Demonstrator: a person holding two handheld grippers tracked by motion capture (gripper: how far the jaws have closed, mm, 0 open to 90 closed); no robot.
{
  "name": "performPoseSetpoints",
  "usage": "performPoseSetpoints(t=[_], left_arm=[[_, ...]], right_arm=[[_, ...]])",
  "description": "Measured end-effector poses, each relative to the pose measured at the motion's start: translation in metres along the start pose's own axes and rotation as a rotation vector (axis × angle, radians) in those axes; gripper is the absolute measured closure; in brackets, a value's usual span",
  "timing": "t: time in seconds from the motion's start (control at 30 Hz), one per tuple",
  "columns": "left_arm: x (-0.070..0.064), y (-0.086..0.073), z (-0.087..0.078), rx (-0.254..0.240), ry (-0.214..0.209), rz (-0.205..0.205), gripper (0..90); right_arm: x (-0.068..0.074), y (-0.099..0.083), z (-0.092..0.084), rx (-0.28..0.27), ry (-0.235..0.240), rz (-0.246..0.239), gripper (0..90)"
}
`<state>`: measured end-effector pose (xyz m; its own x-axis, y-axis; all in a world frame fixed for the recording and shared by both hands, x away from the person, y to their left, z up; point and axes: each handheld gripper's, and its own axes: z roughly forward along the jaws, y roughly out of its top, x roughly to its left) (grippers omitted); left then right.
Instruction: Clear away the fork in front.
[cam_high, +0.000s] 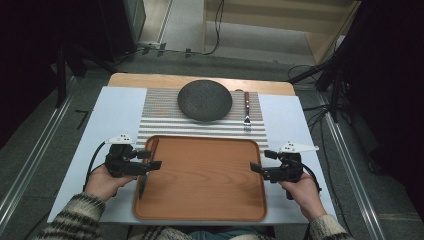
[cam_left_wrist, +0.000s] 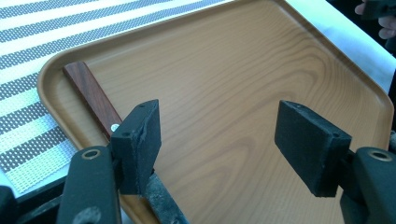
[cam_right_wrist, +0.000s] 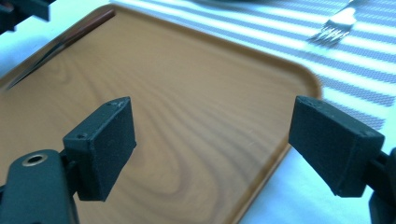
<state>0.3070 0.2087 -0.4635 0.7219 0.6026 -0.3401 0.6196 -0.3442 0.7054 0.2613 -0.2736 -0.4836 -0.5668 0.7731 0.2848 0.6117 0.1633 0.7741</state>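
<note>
A wooden-handled knife (cam_left_wrist: 93, 100) was seen lying in the tray (cam_high: 200, 195), along its left rim, with the long axis running near to far and the handle at the far end. The left claw (cam_high: 150, 160) was held directly over the knife's middle, so the left hand (cam_high: 102, 182) was judged much the nearer of the two. In the left gripper view the blade was seen passing under the left-hand jaw, not between the pads; whether that pad touched it could not be told. The jaws were set wide apart and nothing was clamped. The right claw (cam_high: 262, 161) was held over the tray's right rim, well apart from the knife, its jaws likewise spread and empty. A dark plate (cam_high: 205, 100) and a fork (cam_high: 246, 112) were laid on the striped mat (cam_high: 160, 117) at the far side of the desk (cam_high: 117, 107)
</note>
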Motion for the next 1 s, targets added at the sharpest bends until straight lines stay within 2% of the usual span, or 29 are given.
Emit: performPoseSetpoints(t=[0.33, 0.57, 0.87, 1.0], left_arm=[[0.001, -0.001, -0.001, -0.008, 0.001, -0.003, 31.6], [0.001, -0.001, 0.000, -0.001, 0.001, 0.001, 31.7], [0.002, -0.001, 0.000, -0.003, -0.002, -0.005, 31.7], [0.002, -0.001, 0.000, 0.001, -0.003, -0.002, 31.7]], right_arm=[[-0.008, 0.008, 0.006, 0.007, -0.015, 0.037, 13.1], [-0.017, 0.019, 0.012, -0.039, -0.076, 0.073, 13.1], [-0.025, 0.031, 0.023, -0.070, -0.126, 0.093, 13.1], [-0.028, 0.035, 0.028, -0.066, -0.145, 0.093, 13.2]])
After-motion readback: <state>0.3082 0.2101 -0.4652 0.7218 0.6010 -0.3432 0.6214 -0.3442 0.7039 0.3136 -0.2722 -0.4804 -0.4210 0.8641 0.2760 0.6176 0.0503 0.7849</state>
